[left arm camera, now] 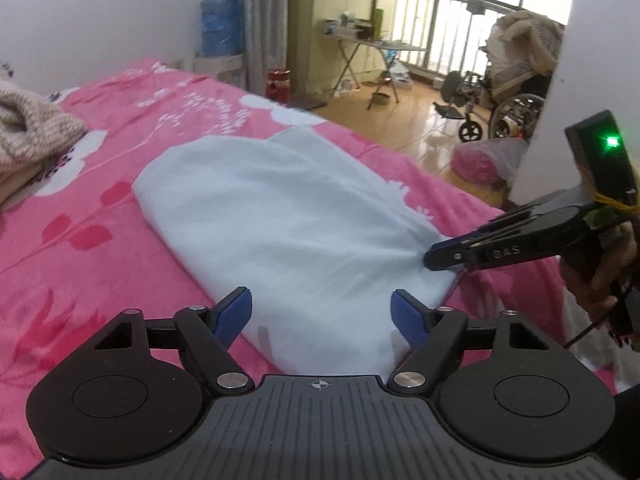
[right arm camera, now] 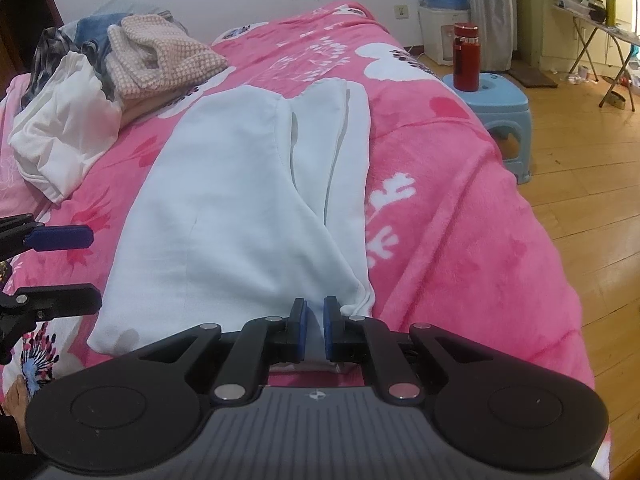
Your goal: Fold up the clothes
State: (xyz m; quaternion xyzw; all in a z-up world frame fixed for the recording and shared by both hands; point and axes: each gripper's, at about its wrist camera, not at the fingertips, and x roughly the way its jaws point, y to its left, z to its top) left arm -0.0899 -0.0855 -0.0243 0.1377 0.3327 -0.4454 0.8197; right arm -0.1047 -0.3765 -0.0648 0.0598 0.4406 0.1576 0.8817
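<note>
Open pink blanket runs down the right side of the white garment, bare all the way to the bed's edge. On the left only a narrow strip of bare blanket, and there the left gripper hangs with fingers spread. Far end is crowded: a crumpled white cloth and a knitted beige piece piled near the garment's top corner. Off the bed, a blue stool bearing a red flask stands just beside the edge.

One white garment spread flat, two grippers, one red bottle, one blue stool, one wheelchair
</note>
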